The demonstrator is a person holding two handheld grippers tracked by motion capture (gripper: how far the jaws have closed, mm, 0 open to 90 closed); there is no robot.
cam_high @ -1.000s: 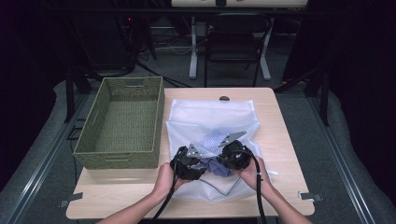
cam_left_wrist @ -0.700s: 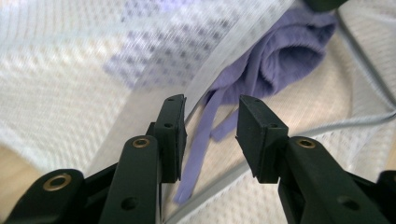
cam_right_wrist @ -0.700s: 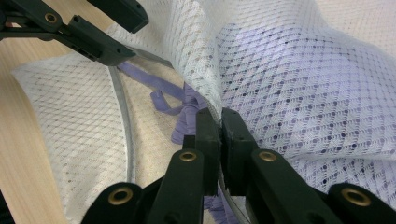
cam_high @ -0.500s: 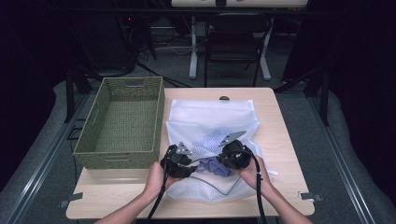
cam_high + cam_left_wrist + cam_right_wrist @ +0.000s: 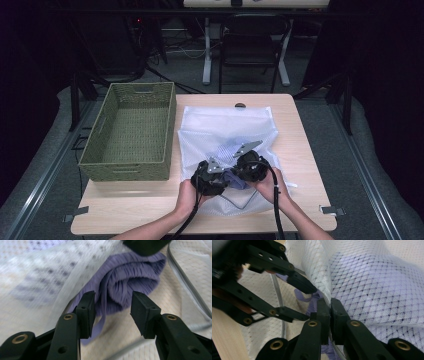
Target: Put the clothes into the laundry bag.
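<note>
Near the tabletop's front edge, the right gripper (image 5: 329, 312) pinches the white mesh laundry bag (image 5: 372, 285). The left gripper (image 5: 112, 311), jaws spread and just opening, reaches level around the purple cloth (image 5: 130, 282).

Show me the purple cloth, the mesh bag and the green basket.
purple cloth (image 5: 130, 277), left gripper view, on its bunched folds.
mesh bag (image 5: 225, 122), high view, on its flat far part.
green basket (image 5: 127, 172), high view, on its near wall.

One basket (image 5: 129, 132), one mesh bag (image 5: 227, 127), two grippers (image 5: 220, 175)
</note>
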